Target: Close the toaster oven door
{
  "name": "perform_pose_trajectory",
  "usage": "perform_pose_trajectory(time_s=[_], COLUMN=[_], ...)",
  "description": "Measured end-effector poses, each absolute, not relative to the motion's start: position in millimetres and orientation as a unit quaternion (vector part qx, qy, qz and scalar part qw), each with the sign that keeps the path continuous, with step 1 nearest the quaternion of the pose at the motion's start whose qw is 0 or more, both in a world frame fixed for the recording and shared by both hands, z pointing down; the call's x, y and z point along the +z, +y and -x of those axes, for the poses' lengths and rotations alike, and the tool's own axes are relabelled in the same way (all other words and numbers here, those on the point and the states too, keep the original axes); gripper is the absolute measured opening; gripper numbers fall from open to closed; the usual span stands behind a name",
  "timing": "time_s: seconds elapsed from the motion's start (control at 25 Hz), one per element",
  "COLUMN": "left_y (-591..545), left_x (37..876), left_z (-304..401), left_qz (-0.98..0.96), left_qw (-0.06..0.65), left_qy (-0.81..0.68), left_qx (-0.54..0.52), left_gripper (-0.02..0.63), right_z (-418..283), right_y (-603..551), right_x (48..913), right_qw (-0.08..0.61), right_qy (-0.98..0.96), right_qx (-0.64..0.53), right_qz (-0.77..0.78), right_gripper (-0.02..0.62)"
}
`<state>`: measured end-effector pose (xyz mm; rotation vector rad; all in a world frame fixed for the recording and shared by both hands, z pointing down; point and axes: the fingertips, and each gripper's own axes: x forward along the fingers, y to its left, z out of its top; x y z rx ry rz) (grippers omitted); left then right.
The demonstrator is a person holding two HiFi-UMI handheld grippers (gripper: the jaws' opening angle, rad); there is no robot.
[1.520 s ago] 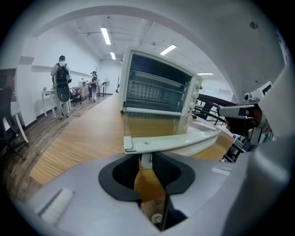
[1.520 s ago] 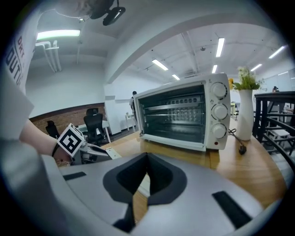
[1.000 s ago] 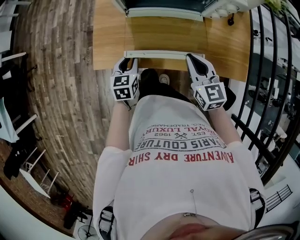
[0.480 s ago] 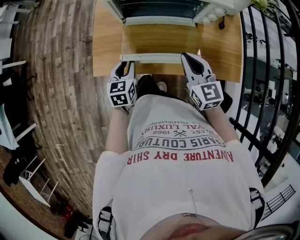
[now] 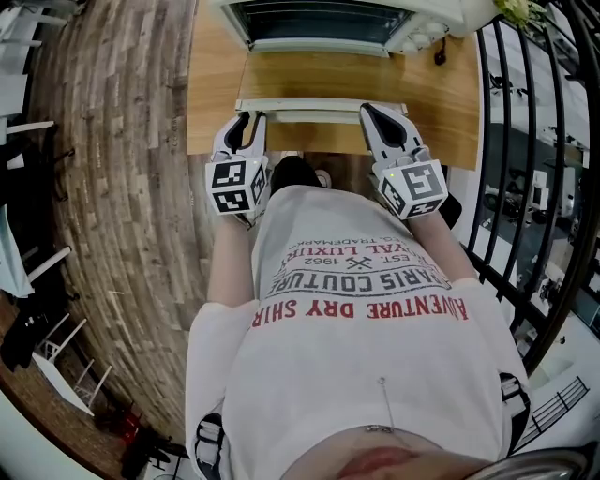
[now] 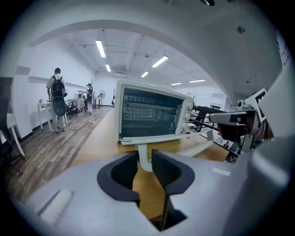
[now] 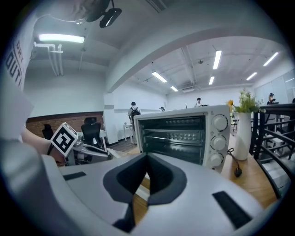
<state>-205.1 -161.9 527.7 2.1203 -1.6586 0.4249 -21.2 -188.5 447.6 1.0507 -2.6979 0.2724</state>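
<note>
A white toaster oven (image 5: pixel 319 19) stands at the back of a wooden table (image 5: pixel 211 94). Its glass door (image 5: pixel 328 75) lies open and nearly flat toward me, with the white handle bar (image 5: pixel 323 108) along its near edge. My left gripper (image 5: pixel 246 124) is at the handle's left end. In the left gripper view the handle's white post sits between the pads of the left gripper (image 6: pixel 145 159), which press on it. My right gripper (image 5: pixel 370 112) is at the handle's right end. In the right gripper view its tips (image 7: pixel 146 161) meet, with the open oven (image 7: pixel 184 133) behind.
A black metal railing (image 5: pixel 525 187) runs down the right side, close to the right arm. Wood-plank floor (image 5: pixel 112 187) lies to the left. A white vase with a plant (image 7: pixel 242 133) and a power cord (image 7: pixel 237 170) are right of the oven. People (image 6: pixel 57 99) stand far off.
More of the oven has come into the head view. The door looks shorter front to back. Both grippers have stayed at the handle's ends.
</note>
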Motion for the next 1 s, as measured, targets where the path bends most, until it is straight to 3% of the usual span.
perform_pose_trajectory(time_s=[1.0], left_y=[-232.7], left_x=[434.5], left_z=[214.7], left_qz=[-0.798], left_qw=[0.161], left_qy=[-0.577], left_qx=[0.063], left_gripper=[0.098], right_z=[42.4], right_y=[-231.7], right_x=[415.7], right_qw=[0.104], right_qy=[-0.912], right_qx=[0.078], right_qz=[-0.390], right_gripper=[-0.012])
